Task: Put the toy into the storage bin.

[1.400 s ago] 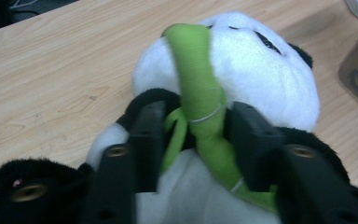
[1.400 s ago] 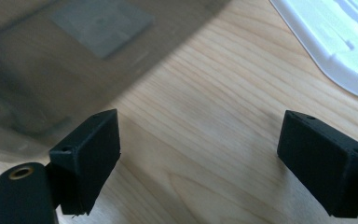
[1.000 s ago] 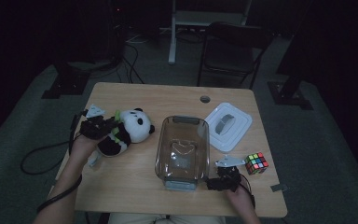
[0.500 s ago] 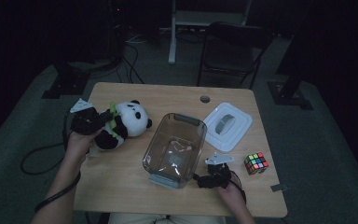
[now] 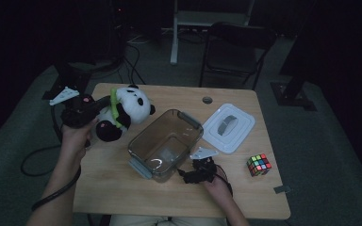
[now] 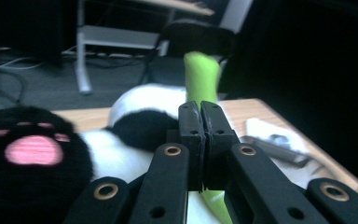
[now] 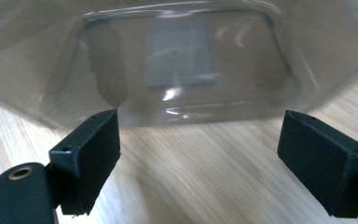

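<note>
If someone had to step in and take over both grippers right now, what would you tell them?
Left gripper: shut on the panda's green scarf, with the panda lifted off the table, left of the box.
Right gripper: open, low over the table, facing the box's near wall, touching nothing.
Box: clear, empty, sitting askew mid-table. Its white lid lies off, to the right. A colour cube sits further right.
Done: panda picked up.
Left, probably: put the panda into the box, perhaps steady the box with the right gripper, then fit the lid.
</note>
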`<state>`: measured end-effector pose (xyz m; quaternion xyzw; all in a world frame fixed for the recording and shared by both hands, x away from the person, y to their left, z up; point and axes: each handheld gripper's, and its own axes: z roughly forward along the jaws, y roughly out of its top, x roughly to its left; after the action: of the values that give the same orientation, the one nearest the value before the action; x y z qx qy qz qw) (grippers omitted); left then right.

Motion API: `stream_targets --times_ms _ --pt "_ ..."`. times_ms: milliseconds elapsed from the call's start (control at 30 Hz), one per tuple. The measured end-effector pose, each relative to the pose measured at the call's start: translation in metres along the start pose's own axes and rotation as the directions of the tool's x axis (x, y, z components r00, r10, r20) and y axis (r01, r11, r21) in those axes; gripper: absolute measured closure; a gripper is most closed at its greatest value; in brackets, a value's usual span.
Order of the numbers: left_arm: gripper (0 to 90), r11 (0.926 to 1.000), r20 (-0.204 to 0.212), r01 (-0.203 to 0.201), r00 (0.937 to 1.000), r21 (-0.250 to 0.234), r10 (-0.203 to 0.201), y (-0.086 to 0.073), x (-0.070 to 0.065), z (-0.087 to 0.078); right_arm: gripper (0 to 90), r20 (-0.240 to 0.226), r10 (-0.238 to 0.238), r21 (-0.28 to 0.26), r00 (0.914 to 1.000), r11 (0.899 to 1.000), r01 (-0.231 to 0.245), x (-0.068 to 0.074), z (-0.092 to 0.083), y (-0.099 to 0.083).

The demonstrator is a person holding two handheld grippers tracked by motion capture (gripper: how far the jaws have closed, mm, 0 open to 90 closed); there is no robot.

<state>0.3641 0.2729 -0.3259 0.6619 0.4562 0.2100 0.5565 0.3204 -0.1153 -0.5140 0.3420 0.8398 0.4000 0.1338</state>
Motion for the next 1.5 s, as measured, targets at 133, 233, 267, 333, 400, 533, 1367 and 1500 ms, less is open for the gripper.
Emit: stream_targets --times_ms 133,233,267,333,400,533,1367,1500 --pt "89.6 0.9985 -0.018 -0.037 0.9991 0.039 0.038 0.0 -0.004 0.008 12.7 -0.003 -0.015 0.004 0.9999 1.0 0.015 0.007 0.008 0.003" --pt "89.8 0.9975 -0.004 -0.031 0.9995 0.064 0.031 -0.008 -0.001 0.014 12.7 -0.017 -0.005 0.005 0.9998 1.0 0.005 0.006 0.008 -0.001" --pt "89.8 0.9969 0.01 -0.033 0.9994 0.071 0.033 -0.009 -0.001 0.015 12.7 -0.013 -0.003 0.006 0.9999 1.0 0.003 0.005 0.007 -0.002" --pt "89.9 0.9982 0.001 -0.037 0.9993 0.048 0.037 -0.008 -0.004 0.013 12.7 -0.014 0.004 0.004 0.9999 1.0 -0.003 0.003 0.005 -0.003" --pt "89.9 0.9986 0.004 -0.042 0.9991 0.033 0.041 -0.004 -0.006 0.011 12.7 -0.014 0.012 0.002 0.9998 1.0 -0.012 0.002 0.004 -0.003" --pt "89.9 0.9987 0.015 -0.05 0.9986 -0.009 0.05 0.009 -0.014 0.005 12.7 -0.012 0.02 0.002 0.9997 1.0 -0.02 0.0 0.002 -0.006" --pt "89.8 0.9993 0.268 -0.036 0.9626 -0.008 0.037 0.01 -0.089 0.044 12.8 -0.023 0.025 0.005 0.9994 1.0 -0.025 -0.003 0.0 -0.009" --pt "89.8 0.9976 0.3 -0.051 0.9533 0.048 0.034 -0.004 -0.1 0.057 12.8 -0.024 0.025 0.005 0.9994 1.0 -0.025 -0.002 0.0 -0.009"
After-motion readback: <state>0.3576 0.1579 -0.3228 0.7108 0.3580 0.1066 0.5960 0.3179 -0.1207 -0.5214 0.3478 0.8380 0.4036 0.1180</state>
